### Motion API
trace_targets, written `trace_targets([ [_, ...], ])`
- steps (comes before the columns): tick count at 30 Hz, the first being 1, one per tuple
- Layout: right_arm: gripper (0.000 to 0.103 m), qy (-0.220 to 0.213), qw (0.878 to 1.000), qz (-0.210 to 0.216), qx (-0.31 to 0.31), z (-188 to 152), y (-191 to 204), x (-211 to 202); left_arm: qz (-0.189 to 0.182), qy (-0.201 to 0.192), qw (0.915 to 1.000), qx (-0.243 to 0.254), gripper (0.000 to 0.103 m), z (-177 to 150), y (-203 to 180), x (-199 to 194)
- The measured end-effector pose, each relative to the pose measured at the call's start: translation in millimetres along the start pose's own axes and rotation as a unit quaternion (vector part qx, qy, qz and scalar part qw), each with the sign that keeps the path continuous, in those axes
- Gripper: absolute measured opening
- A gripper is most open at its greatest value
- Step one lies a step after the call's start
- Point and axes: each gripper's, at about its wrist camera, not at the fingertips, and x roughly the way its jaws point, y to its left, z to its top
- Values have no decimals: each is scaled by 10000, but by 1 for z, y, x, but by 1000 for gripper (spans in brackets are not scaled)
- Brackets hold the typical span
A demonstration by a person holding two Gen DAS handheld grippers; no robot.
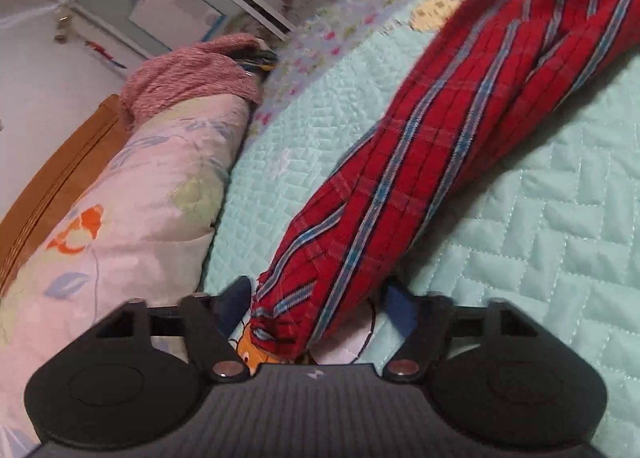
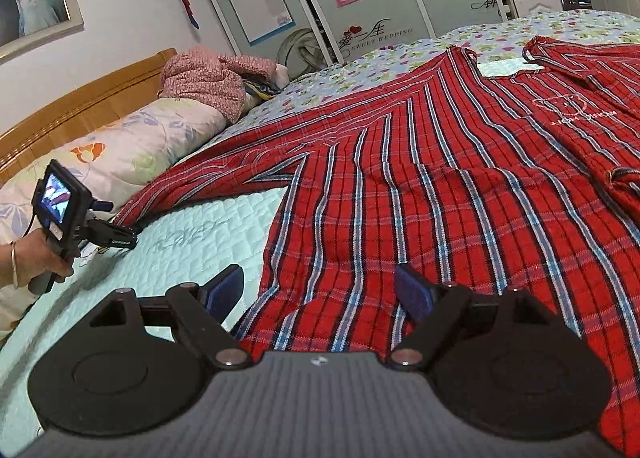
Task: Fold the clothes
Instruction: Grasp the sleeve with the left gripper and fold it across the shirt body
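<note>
- A red plaid shirt (image 2: 460,162) lies spread flat on the bed's pale green quilt (image 2: 192,242), filling the right and far side of the right wrist view, collar at the far end.
- One sleeve (image 1: 420,162) stretches out to the left, bunched into a narrow roll toward its cuff (blue and white stripes run along it).
- The left tool (image 1: 316,294) has the sleeve's cuff end between its dark blue pads (image 1: 400,302); the cloth fills the gap from side to side, so the tool looks clamped on the sleeve.
- In the right wrist view the same left tool (image 2: 120,232) shows at the near left, held in a person's hand (image 2: 40,258) with a bangle at the wrist, its tip at the sleeve end.
- The right tool (image 2: 320,290) stands apart, its fingers either side of the shirt's near hem corner, and the pads do not press on the cloth.
- A flowered pillow (image 2: 132,150) lies at the left against the wooden headboard (image 2: 80,106).
- A pink knitted garment (image 2: 208,78) sits heaped at the pillow's far end.
</note>
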Motion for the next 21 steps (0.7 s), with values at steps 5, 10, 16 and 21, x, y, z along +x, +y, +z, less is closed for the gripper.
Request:
trace_targets([
  [5, 82, -20, 10000, 17, 51, 0, -1, -1, -739, 232, 9926, -934, 7, 18, 35, -15],
  [10, 82, -43, 9999, 48, 126, 0, -3, -2, -1944, -32, 9461, -2591, 6, 48, 95, -58],
  [16, 82, -66, 9997, 104, 212, 0, -6, -3, -3765, -430, 8196, -4297, 6, 106, 130, -112],
  [21, 82, -86, 9989, 227, 391, 1, -13, -4, -4650, -690, 7233, -5059, 6, 150, 101, -149],
])
